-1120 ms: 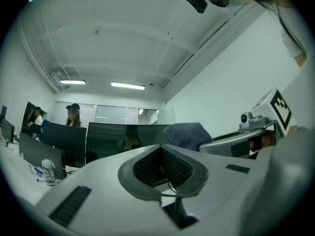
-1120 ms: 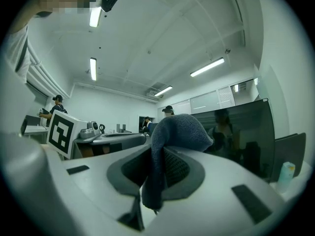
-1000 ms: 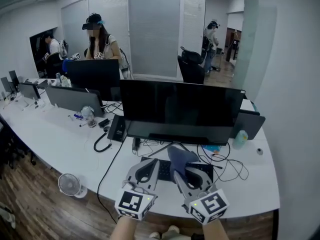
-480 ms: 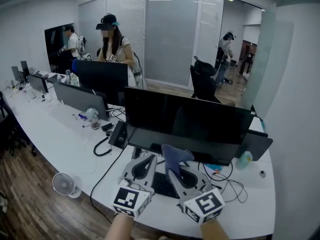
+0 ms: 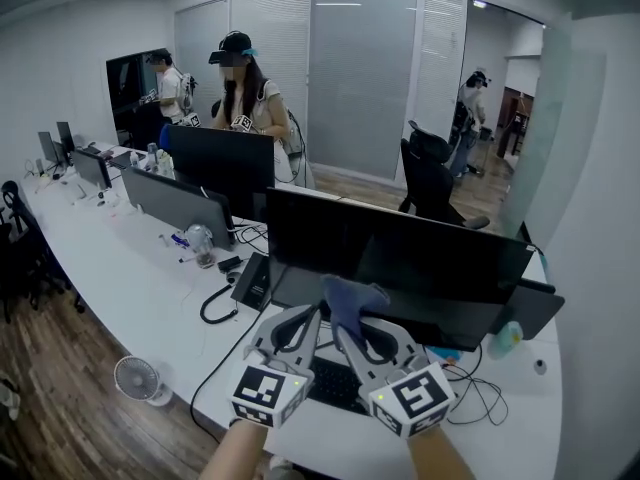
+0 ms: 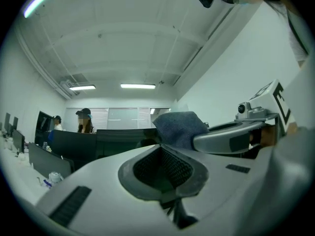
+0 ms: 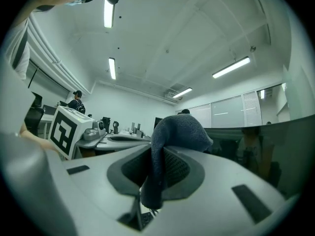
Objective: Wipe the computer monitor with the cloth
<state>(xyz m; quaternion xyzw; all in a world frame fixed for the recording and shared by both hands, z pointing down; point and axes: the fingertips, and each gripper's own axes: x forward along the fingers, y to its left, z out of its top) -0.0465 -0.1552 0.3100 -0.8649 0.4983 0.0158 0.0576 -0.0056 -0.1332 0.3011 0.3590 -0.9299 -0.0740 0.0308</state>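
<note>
The black monitor (image 5: 400, 268) stands on the white desk (image 5: 140, 288), facing me. My right gripper (image 5: 347, 330) is shut on a blue-grey cloth (image 5: 350, 300), which bunches above the jaws in front of the screen's lower left part. In the right gripper view the cloth (image 7: 172, 136) drapes over the closed jaws, with the monitor (image 7: 266, 146) to the right. My left gripper (image 5: 300, 326) is just left of it, shut and holding nothing. In the left gripper view the cloth (image 6: 179, 127) and the right gripper's finger (image 6: 231, 139) lie to the right. I cannot tell if the cloth touches the screen.
A keyboard (image 5: 335, 383) lies under the grippers. A desk phone (image 5: 250, 280) and cables sit left of the monitor, a bottle (image 5: 505, 338) to the right. More monitors (image 5: 220, 163) stand behind, with a person (image 5: 245, 98) there. A small fan (image 5: 135, 378) is on the floor.
Both grippers have risen from above the keyboard up to the monitor's lower edge, carrying the cloth. The view has swung a little to the left.
</note>
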